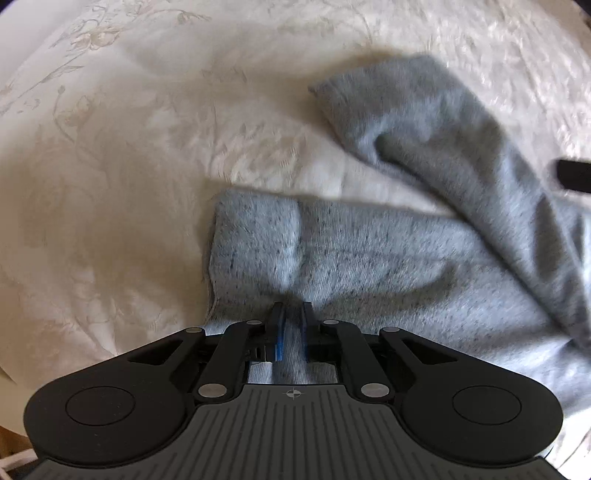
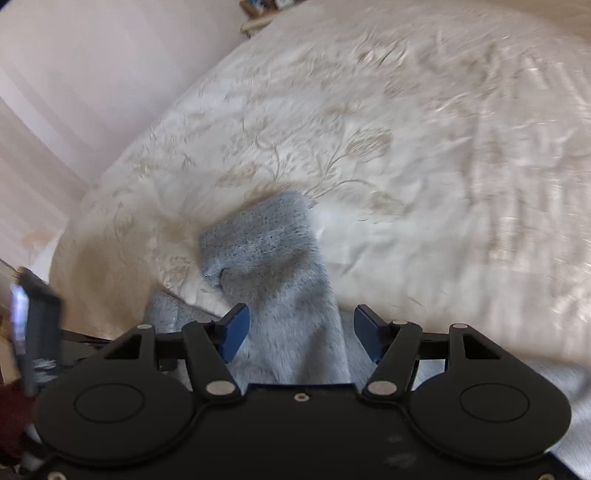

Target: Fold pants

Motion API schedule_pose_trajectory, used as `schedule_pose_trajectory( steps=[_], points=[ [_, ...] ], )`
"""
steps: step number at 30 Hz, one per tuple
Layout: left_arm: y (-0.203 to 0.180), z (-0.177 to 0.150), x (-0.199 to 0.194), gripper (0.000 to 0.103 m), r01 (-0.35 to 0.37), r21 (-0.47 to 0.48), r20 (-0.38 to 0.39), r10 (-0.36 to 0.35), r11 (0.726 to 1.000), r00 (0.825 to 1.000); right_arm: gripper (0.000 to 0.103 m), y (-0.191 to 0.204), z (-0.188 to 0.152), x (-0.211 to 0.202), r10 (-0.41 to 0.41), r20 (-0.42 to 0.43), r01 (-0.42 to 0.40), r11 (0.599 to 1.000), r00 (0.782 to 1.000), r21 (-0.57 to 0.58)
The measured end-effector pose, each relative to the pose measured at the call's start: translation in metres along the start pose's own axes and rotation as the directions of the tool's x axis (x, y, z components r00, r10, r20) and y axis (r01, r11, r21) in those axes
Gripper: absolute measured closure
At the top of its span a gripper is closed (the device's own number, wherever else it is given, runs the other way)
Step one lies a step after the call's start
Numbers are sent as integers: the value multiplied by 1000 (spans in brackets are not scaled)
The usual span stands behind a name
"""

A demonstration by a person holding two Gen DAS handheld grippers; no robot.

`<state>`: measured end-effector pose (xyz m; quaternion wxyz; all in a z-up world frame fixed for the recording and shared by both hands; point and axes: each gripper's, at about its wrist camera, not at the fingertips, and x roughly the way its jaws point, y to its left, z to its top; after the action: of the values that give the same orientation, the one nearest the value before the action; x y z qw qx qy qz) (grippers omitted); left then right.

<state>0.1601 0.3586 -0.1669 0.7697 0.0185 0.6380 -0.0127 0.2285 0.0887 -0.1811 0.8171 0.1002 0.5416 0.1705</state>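
Grey marled pants (image 1: 369, 258) lie on a cream flowered bedspread (image 1: 129, 147). My left gripper (image 1: 292, 314) is shut on the fabric of one leg near its cuff (image 1: 255, 236); cloth runs between its blue pads. The other leg (image 1: 424, 122) lies crumpled across to the upper right. In the right wrist view that leg (image 2: 273, 258) runs forward between my right gripper's fingers. My right gripper (image 2: 300, 325) is open, its blue pads wide apart on either side of the cloth. A black part of it (image 1: 572, 175) shows at the left wrist view's right edge.
The bedspread (image 2: 406, 147) spreads out ahead and to the right. A pale wall (image 2: 92, 74) stands beyond the bed's left edge. A dark blurred object (image 2: 37, 325) shows at the lower left. Small items (image 2: 258, 11) sit at the far top.
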Motion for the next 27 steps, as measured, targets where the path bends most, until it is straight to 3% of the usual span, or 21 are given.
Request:
schedule_pose_trajectory(
  steps=[5, 6, 7, 8, 9, 14, 17, 20, 21, 23, 27],
  points=[
    [25, 0, -18, 93, 30, -58, 28, -28, 998, 999, 37, -7, 16, 43, -13, -74, 16, 999, 997, 28],
    [30, 0, -21, 93, 28, -62, 34, -26, 998, 999, 40, -8, 17, 48, -6, -76, 8, 999, 997, 34],
    [36, -1, -25, 93, 26, -69, 40, -23, 997, 999, 48, -7, 20, 52, 4, -75, -1, 999, 997, 39],
    [42, 0, -27, 93, 26, -78, 46, -23, 997, 999, 80, -5, 22, 51, 20, -74, -18, 999, 997, 39],
    [48, -1, -30, 93, 27, -88, 52, -22, 996, 998, 97, 0, 24, 48, 27, -68, -26, 999, 997, 27],
    [72, -5, -39, 93, 38, -137, 61, -30, 990, 998, 98, 69, 19, 6, 111, 8, -107, 969, 994, -223],
    [85, -5, -46, 93, 47, -175, 67, -36, 983, 997, 97, 116, -11, -1, 137, -48, -144, 903, 989, -404],
    [90, -4, -47, 91, 66, -223, 81, -49, 973, 996, 97, 147, -55, 17, 92, -131, -149, 823, 987, -548],
    [92, -5, -48, 90, 77, -236, 85, -58, 969, 995, 97, 151, -66, 24, 83, -160, -160, 812, 984, -562],
    [95, -5, -51, 77, 105, -251, 102, -82, 962, 991, 97, 156, -84, 36, 63, -191, -165, 797, 979, -581],
    [89, -6, -50, 76, 153, -244, 110, -130, 958, 985, 97, 154, -93, 39, 54, -195, -157, 814, 979, -559]
  ],
)
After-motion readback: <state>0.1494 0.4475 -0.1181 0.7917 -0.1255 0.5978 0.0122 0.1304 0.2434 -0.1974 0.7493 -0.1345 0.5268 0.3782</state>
